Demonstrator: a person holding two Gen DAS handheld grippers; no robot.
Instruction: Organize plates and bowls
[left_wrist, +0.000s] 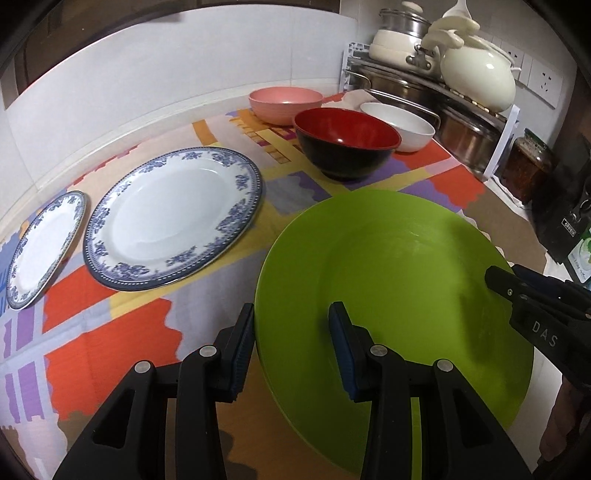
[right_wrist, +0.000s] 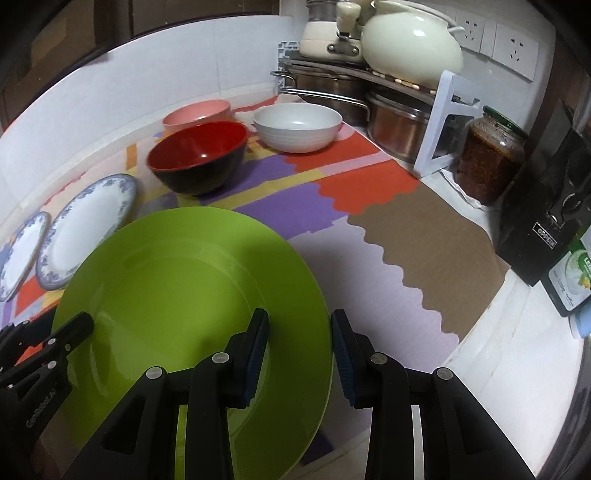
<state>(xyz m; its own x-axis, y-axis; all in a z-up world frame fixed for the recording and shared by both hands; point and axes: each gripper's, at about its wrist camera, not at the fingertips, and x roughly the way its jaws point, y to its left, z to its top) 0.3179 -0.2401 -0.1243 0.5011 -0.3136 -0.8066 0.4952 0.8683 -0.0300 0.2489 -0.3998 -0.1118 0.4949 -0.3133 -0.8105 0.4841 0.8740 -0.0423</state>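
A large green plate (left_wrist: 399, 266) (right_wrist: 177, 280) hangs tilted over the patterned mat, held from both sides. My left gripper (left_wrist: 291, 332) is shut on its left rim, and my right gripper (right_wrist: 299, 332) is shut on its right rim. Each gripper shows in the other's view, the right gripper (left_wrist: 517, 291) at the plate's far edge and the left gripper (right_wrist: 74, 332) likewise. On the mat lie a big blue-patterned plate (left_wrist: 173, 218) and a small one (left_wrist: 44, 247). Behind them stand a red-and-black bowl (left_wrist: 347, 144), a pink bowl (left_wrist: 284, 103) and a white bowl (left_wrist: 399, 123).
A corner rack (left_wrist: 443, 99) with steel pots and a cream pot stands at the back right. A jar of dark red paste (right_wrist: 487, 155) and a black appliance (right_wrist: 546, 206) line the right side. The white tiled wall runs behind the mat (right_wrist: 406, 192).
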